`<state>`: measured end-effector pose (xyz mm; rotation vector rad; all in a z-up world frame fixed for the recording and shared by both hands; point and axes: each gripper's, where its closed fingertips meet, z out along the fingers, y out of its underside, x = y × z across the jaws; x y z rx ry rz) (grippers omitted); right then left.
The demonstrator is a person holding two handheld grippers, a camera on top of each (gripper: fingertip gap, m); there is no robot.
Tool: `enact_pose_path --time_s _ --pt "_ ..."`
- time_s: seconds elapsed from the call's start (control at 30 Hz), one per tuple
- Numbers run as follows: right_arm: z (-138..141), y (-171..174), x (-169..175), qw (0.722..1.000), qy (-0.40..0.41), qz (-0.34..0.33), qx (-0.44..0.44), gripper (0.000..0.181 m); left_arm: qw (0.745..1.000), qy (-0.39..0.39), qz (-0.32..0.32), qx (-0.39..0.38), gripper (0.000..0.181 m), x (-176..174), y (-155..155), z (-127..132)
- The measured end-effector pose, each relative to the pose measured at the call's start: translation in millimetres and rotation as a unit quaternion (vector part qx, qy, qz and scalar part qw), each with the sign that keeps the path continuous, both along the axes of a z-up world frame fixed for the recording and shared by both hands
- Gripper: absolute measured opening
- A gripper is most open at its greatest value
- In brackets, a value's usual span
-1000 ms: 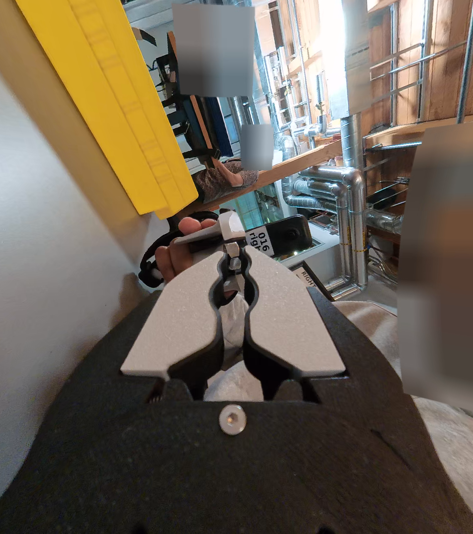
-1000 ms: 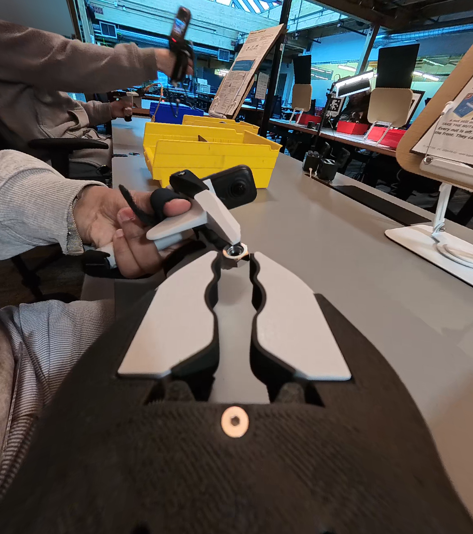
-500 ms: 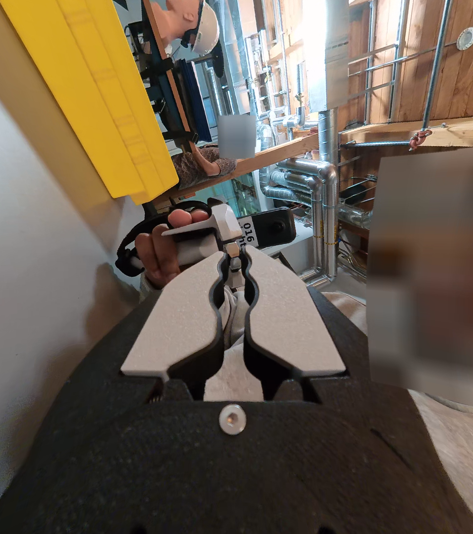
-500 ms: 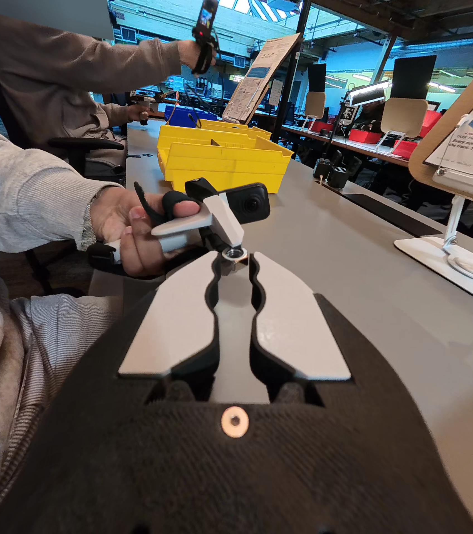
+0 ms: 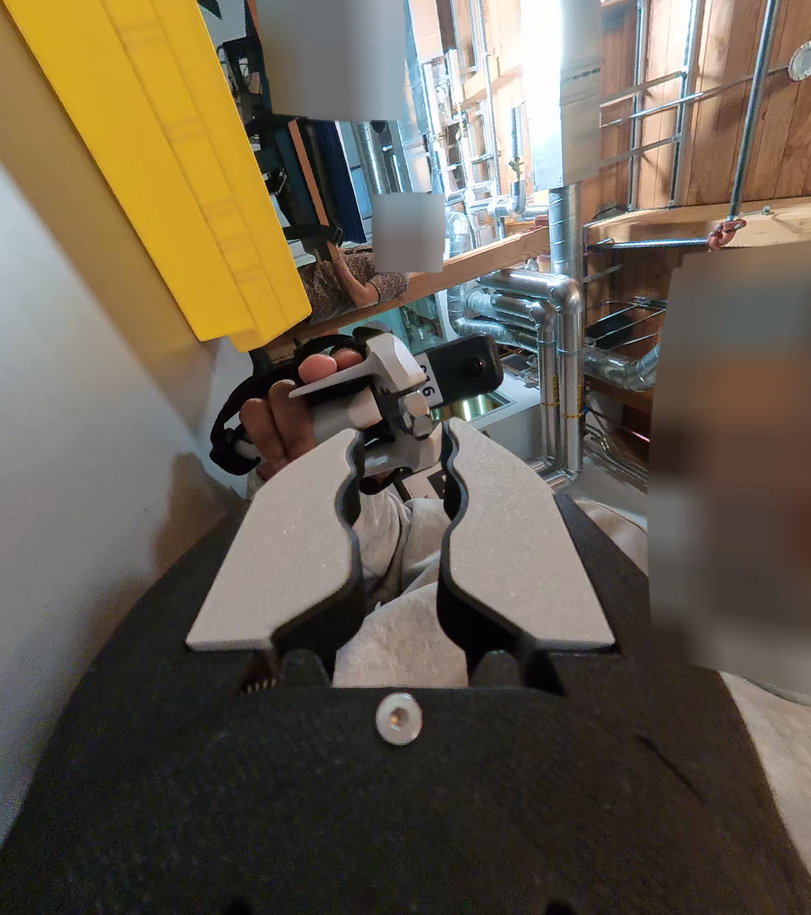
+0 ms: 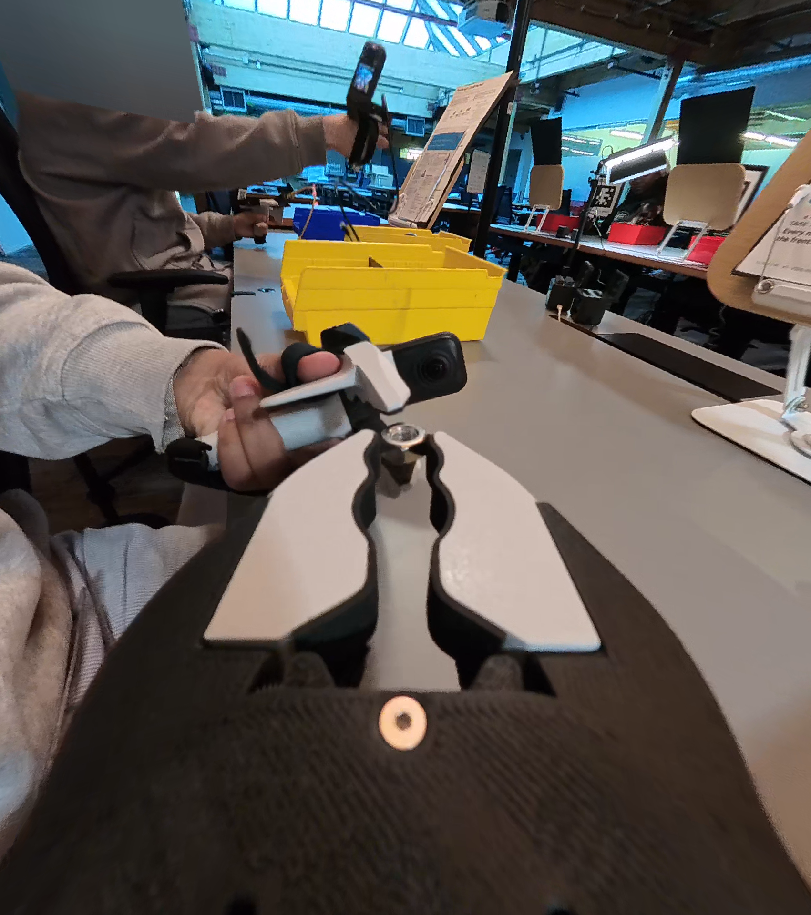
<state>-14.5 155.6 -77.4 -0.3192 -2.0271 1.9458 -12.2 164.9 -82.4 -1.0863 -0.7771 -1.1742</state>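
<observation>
now the right gripper pinches a steel nut; the left gripper gapes beside it.

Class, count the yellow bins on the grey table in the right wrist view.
2 show: the nearer yellow bin mid-table, and the farther yellow bin directly behind it. More may be hidden behind them.

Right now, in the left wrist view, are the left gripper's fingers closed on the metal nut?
No. The left gripper is open, its fingers spread clear of the metal nut, which the right gripper holds.
</observation>
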Motion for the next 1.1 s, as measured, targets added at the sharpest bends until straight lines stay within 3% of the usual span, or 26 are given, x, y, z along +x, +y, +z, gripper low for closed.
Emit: enact_pose_path --time_s 0.23,0.87,1.0,1.1 --pt "7 12 -6 0.998 -0.042 0.009 -0.043 0.017 0.998 0.042 0.024 -0.033 0.031 -4 -1 -5" --pt "-3 7 -6 0.999 -0.032 0.003 -0.004 0.017 0.995 0.075 0.030 -0.053 0.031 -4 1 -7" --pt "-6 11 -12 0.999 -0.038 -0.014 0.001 0.017 0.987 0.116 0.072 -0.083 0.029 -16 -10 0" --pt "-7 13 -14 0.999 -0.040 -0.018 0.002 0.017 0.973 0.156 0.131 -0.105 0.029 -36 -36 21"
